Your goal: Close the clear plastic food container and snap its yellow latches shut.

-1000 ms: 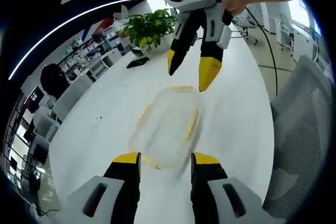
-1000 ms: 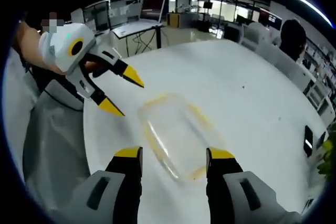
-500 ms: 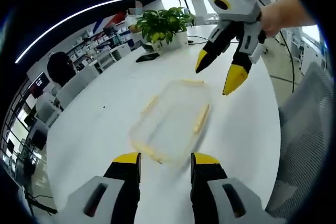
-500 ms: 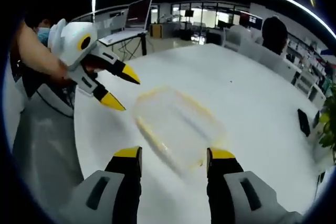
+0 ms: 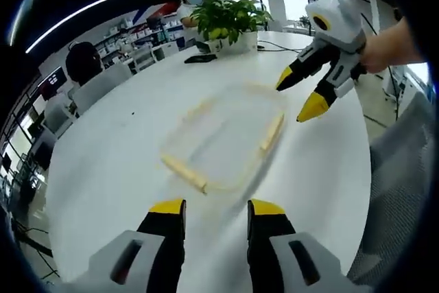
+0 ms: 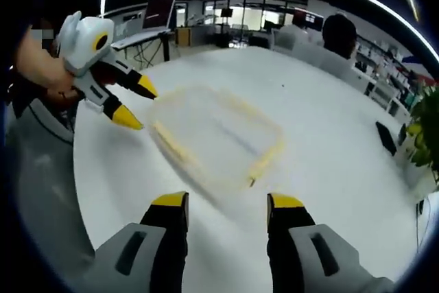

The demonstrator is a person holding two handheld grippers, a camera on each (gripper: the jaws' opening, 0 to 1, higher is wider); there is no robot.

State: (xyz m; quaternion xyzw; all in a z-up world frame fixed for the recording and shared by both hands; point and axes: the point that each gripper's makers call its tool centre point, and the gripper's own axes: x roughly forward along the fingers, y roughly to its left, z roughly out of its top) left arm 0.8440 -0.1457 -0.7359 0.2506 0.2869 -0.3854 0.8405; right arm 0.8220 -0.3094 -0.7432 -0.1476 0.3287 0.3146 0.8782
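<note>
The clear plastic food container [image 5: 223, 141] lies flat on the white worktop [image 5: 110, 169], out in front of both grippers. In the left gripper view it sits just beyond the left gripper [image 5: 215, 212], whose jaws stand apart with nothing between them. The right gripper [image 5: 306, 94], held in a person's hand [image 5: 387, 44], hangs past the container's far corner, its jaws also spread and empty. In the right gripper view the same container [image 6: 214, 136] lies ahead of the right gripper [image 6: 219, 205], with the left gripper [image 6: 132, 103] hovering near its far edge.

Yellow latches [image 5: 271, 132] show along the container's sides; one at the near end [image 5: 184, 169] and one along the long side [image 6: 264, 160] are the clearest. The container is blurred in both views, so I cannot tell whether the lid is fully seated or whether any latch is already folded down. It looks low and flat, which suggests the lid is lying on the base, but that is a judgement only.

Neither gripper touches the container. As far as the pictures show, the pressing of the latches is not under way at this moment, so the latching work appears to lie ahead.

Behind the container stand a potted plant [image 5: 230, 20] and a dark phone-like object [image 5: 199, 57] on the worktop.
</note>
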